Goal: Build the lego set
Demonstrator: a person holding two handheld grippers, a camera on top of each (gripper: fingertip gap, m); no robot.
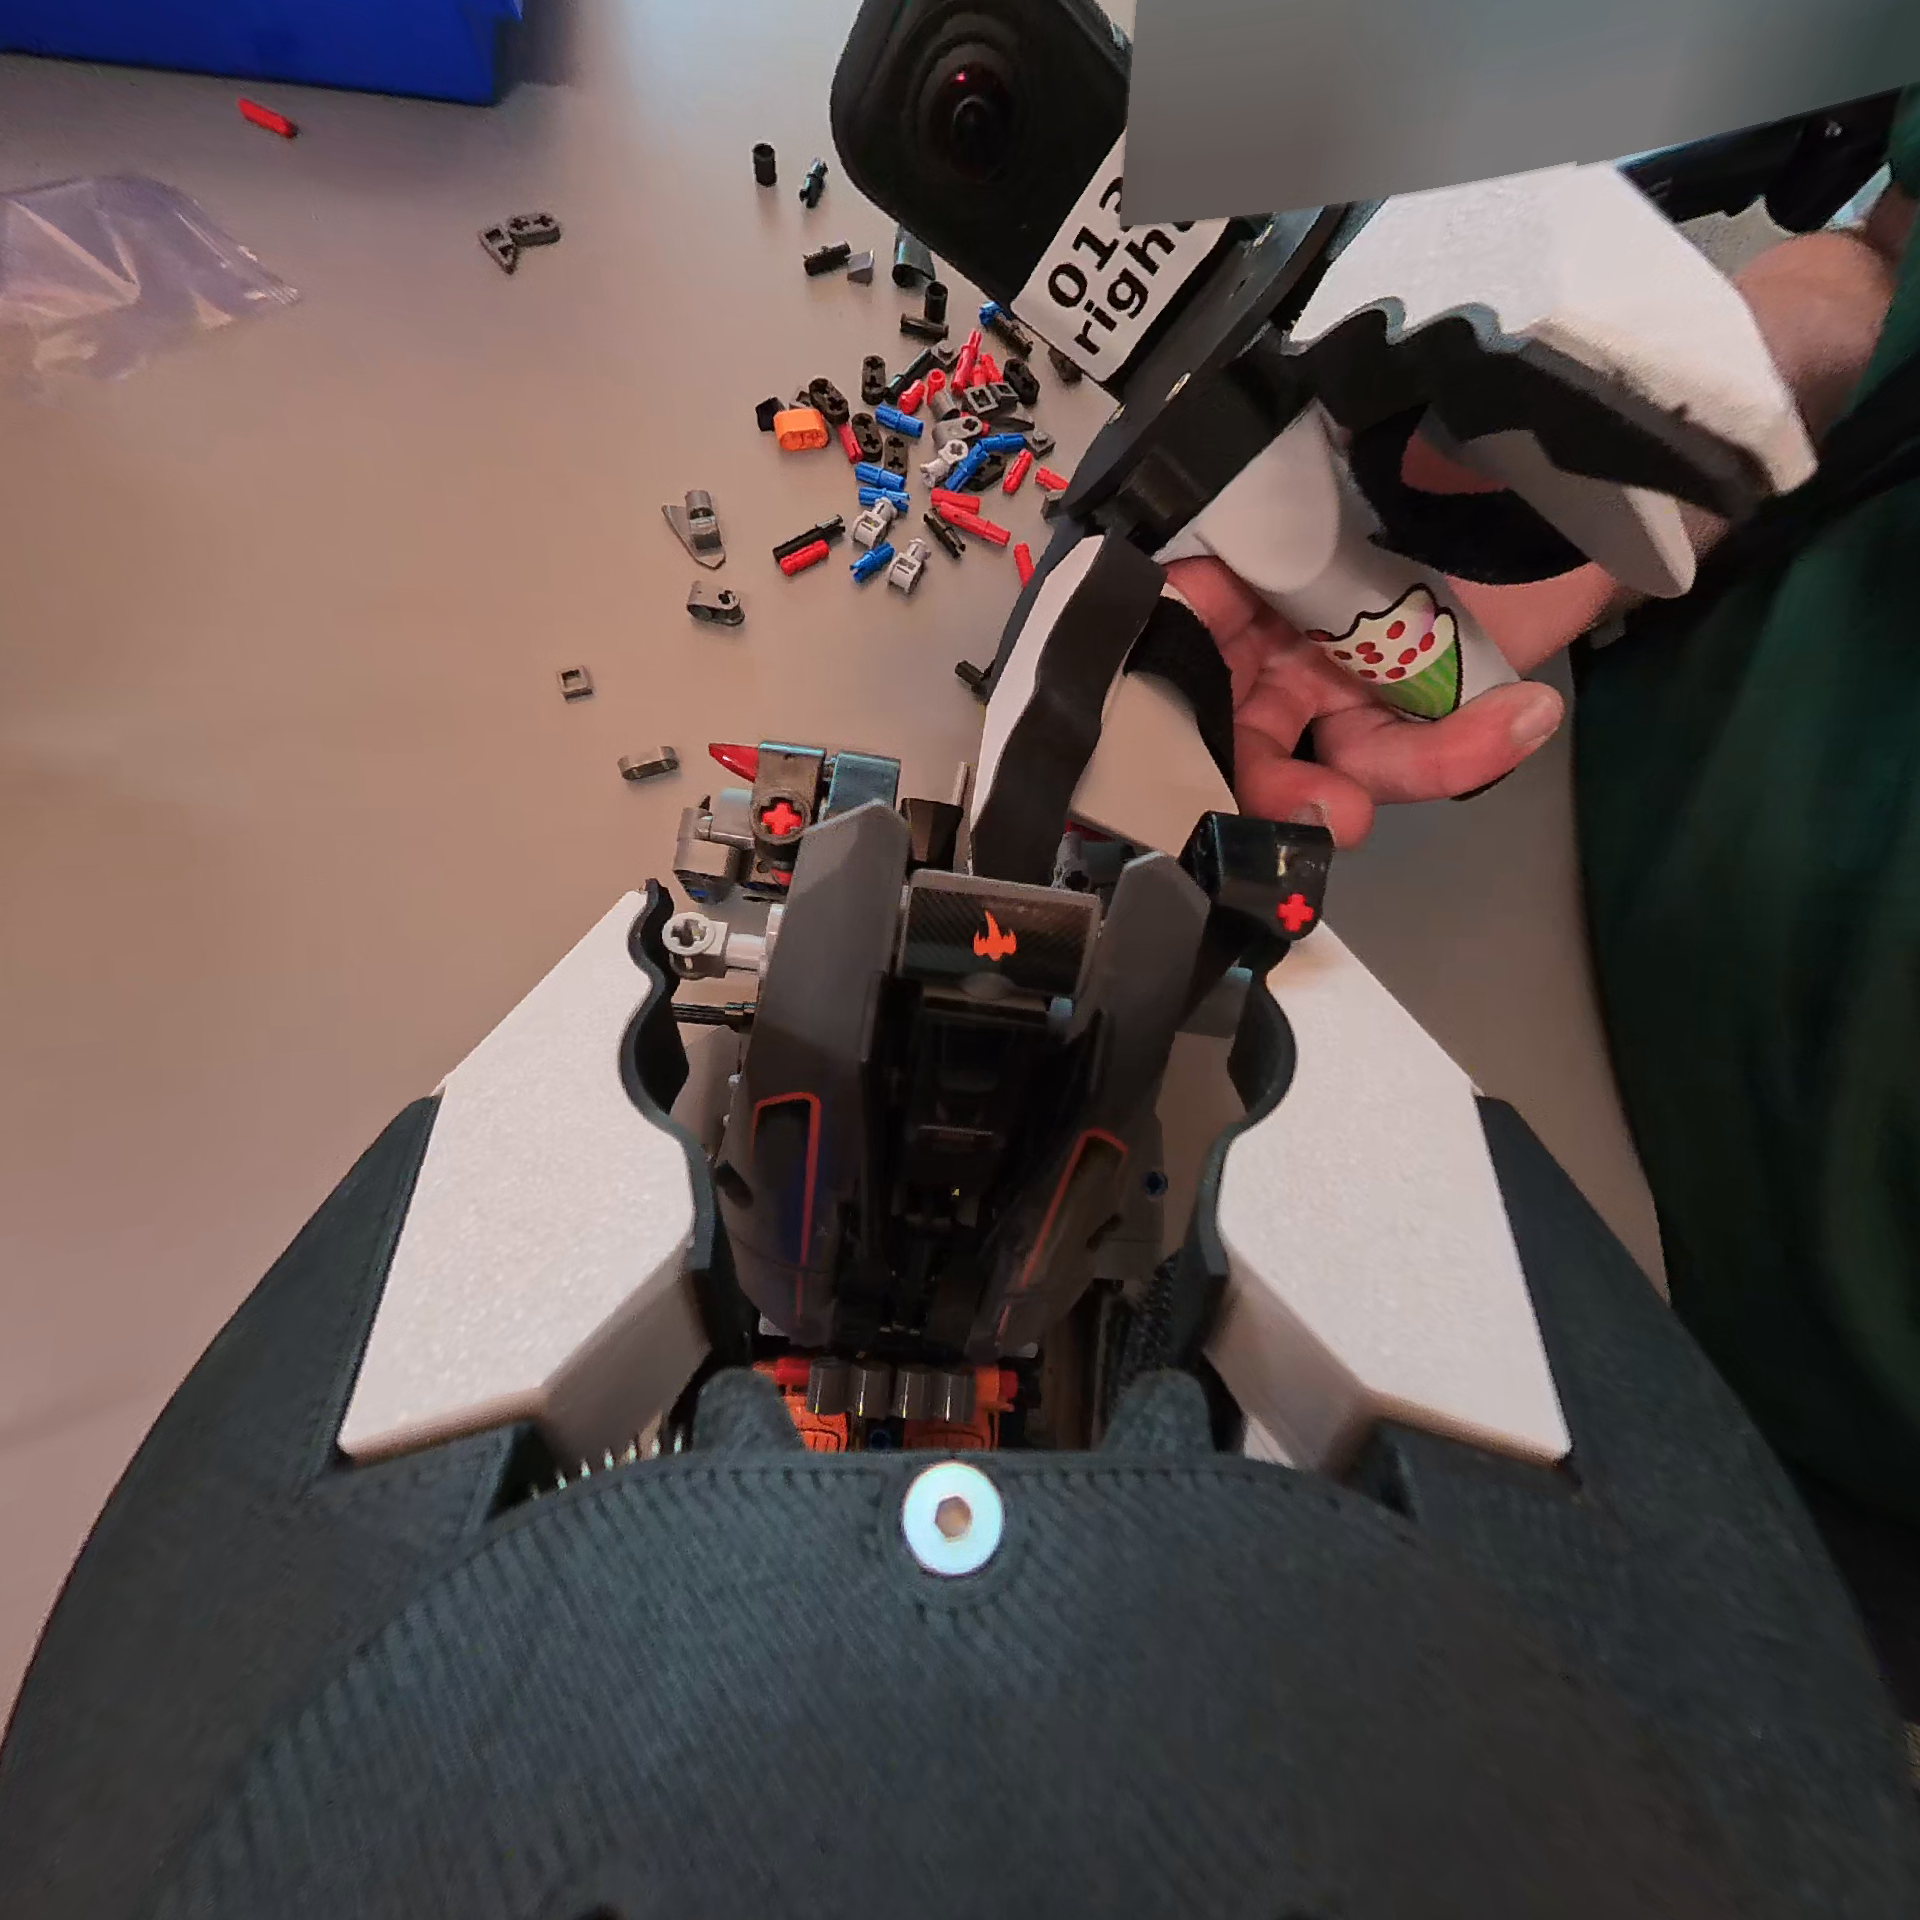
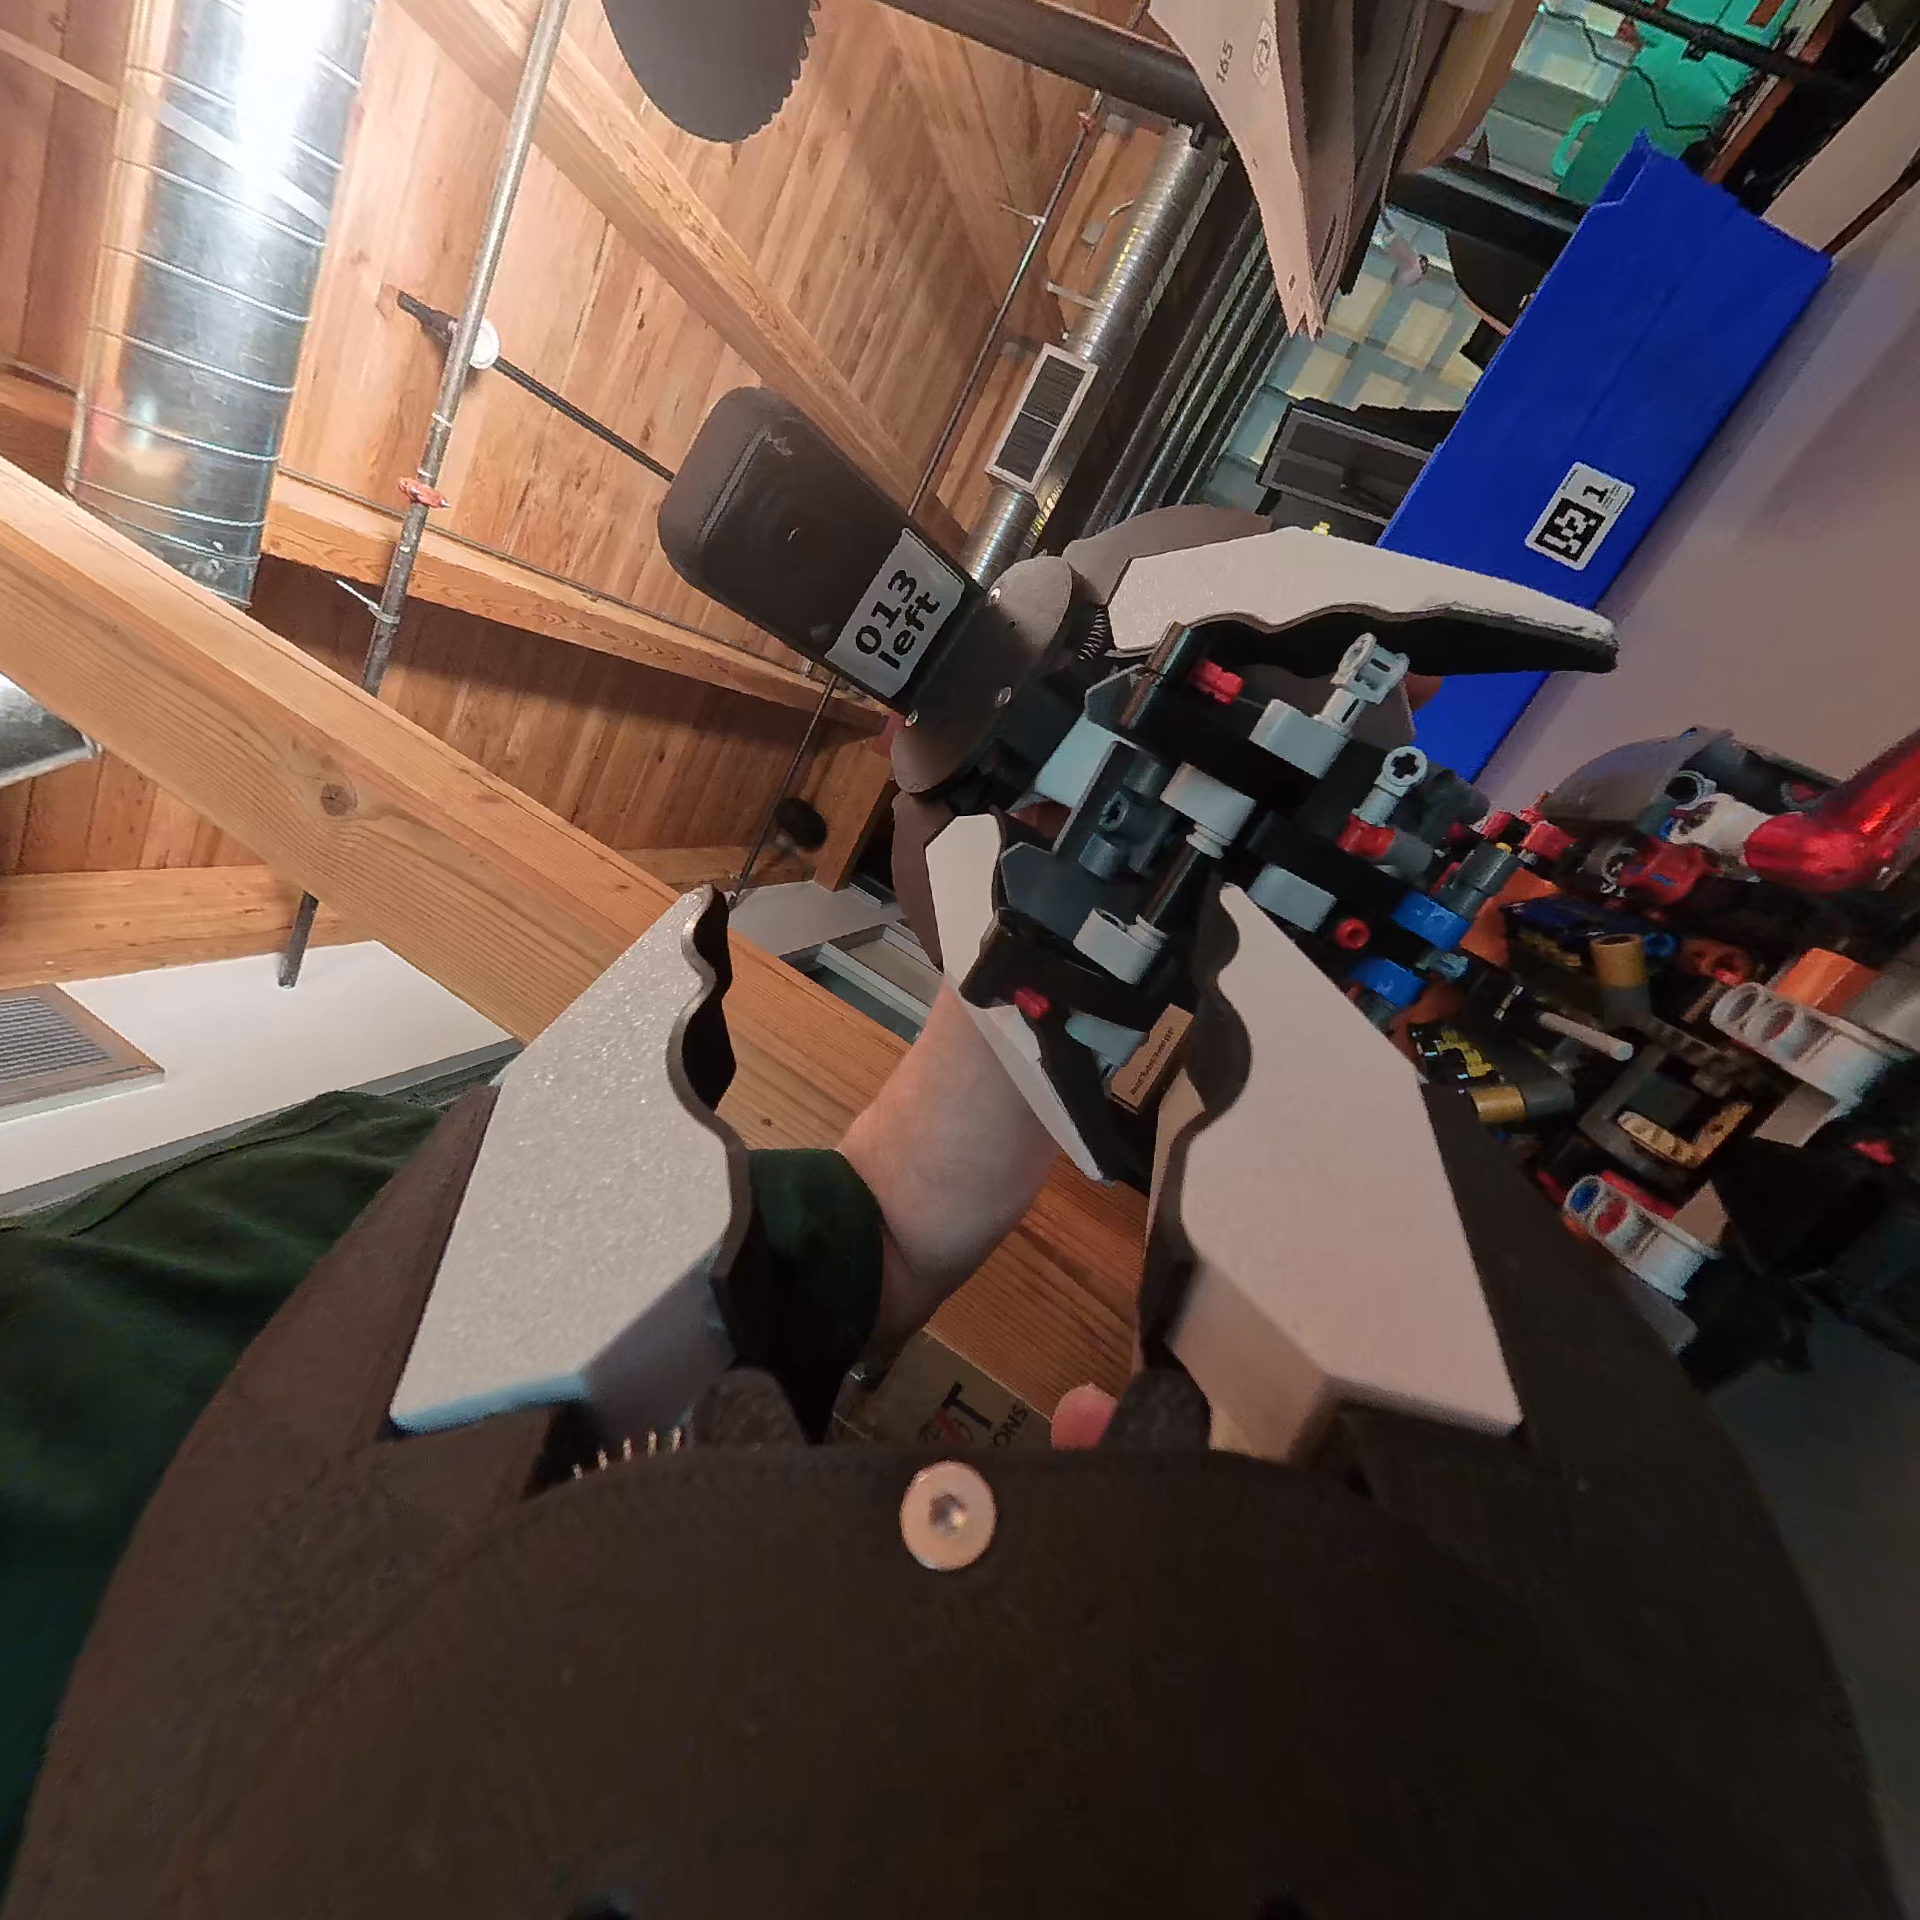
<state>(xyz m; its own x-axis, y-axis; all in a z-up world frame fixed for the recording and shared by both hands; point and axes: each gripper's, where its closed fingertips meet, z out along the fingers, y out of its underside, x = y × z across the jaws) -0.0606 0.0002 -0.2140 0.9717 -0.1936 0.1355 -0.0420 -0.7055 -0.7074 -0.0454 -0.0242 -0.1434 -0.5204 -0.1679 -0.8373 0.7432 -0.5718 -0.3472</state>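
Two grippers over a grey table [image 1: 312, 644], held up off its surface. Left gripper [image 1: 961, 1049] level and pointing toward the far edge, jaws pinching the dark grey lego model [image 1: 935, 1091] by its sides, orange flame sticker on top, red cross axles at its front. Right gripper [image 2: 966, 1049] tilted steeply upward, jaws spread with nothing between them, right fingertip just beside the model's underside [image 2: 1195, 831]; from the left wrist view, reaching in from the right edge with a bare hand [image 1: 1340, 707] round its handle and a cupcake sticker [image 1: 1397, 660] on that handle. White labels with black print on both camera mounts, wording left out. Blue bin [image 1: 260, 42] at the far left corner, white tag on its wall. Loose red, blue, grey and black pieces [image 1: 925, 447] scattered mid-table toward the far edge.
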